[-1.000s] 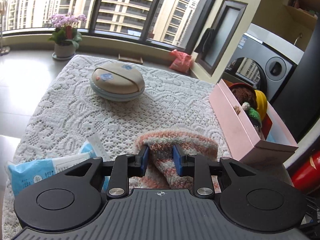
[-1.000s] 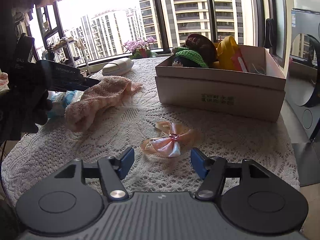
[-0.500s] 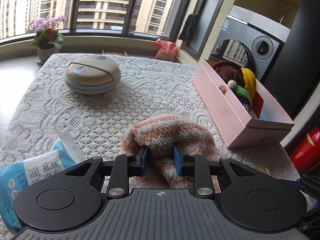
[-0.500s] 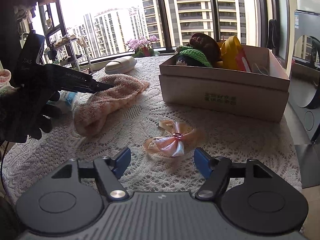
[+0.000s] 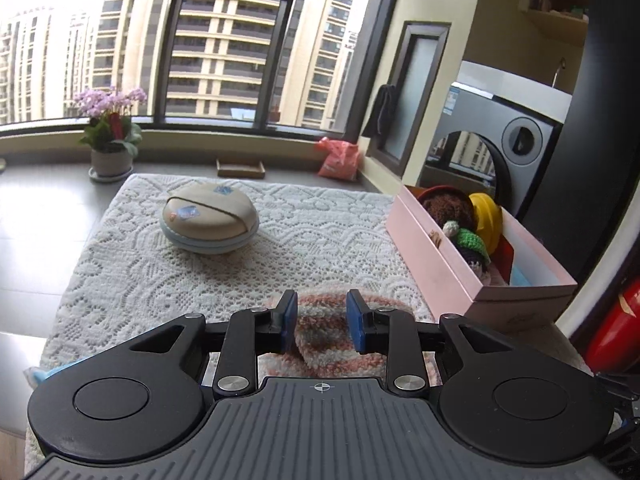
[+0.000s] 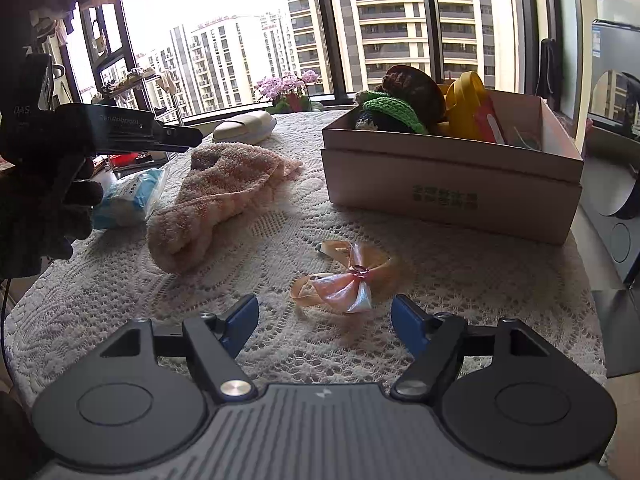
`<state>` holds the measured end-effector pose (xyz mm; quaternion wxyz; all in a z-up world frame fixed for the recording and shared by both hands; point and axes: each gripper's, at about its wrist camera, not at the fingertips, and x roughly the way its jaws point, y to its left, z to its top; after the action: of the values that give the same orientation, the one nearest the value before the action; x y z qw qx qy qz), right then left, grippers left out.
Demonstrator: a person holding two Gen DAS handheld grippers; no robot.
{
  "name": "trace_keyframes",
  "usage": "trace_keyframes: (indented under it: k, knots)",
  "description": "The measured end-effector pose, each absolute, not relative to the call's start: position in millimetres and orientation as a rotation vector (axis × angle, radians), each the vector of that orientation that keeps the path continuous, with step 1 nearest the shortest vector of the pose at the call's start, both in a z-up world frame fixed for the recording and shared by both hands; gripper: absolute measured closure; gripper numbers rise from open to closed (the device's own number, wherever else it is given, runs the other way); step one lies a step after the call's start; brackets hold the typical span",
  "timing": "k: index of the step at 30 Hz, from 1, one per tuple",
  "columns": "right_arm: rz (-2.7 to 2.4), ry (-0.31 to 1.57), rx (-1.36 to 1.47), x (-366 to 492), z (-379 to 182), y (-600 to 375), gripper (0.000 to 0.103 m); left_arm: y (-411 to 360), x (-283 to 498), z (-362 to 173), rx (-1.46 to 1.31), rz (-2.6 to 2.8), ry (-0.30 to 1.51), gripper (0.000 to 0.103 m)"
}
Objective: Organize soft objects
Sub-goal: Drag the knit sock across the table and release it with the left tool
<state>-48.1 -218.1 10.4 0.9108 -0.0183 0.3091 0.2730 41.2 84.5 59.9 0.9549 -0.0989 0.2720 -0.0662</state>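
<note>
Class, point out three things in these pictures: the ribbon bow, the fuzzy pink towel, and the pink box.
ribbon bow (image 6: 347, 280), right wrist view, on its centre knot.
fuzzy pink towel (image 6: 224, 184), right wrist view, on its folded middle.
pink box (image 5: 436, 264), left wrist view, on its long side wall.

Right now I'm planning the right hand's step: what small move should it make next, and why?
Probably ease the right tool forward and down over the bow: its jaws have just been opening with nothing between them, and the bow lies on the cloth just ahead, outside the box.
</note>
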Motion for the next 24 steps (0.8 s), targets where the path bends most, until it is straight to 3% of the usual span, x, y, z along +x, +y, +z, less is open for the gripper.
trace_keyframes:
  k: [9,14,24]
  knots:
    - [0.562,0.636,-0.039,-49,10,-218,0.028,39,57,31,-0.014,-0.202,0.688,0.071]
    - [0.561,0.636,-0.039,-49,10,-218,0.028,47,52,28,-0.073,-0.338,0.745,0.035]
    - [0.568,0.638,-0.041,-49,10,-218,0.025,94,25,64,-0.248,-0.199,0.514,0.037]
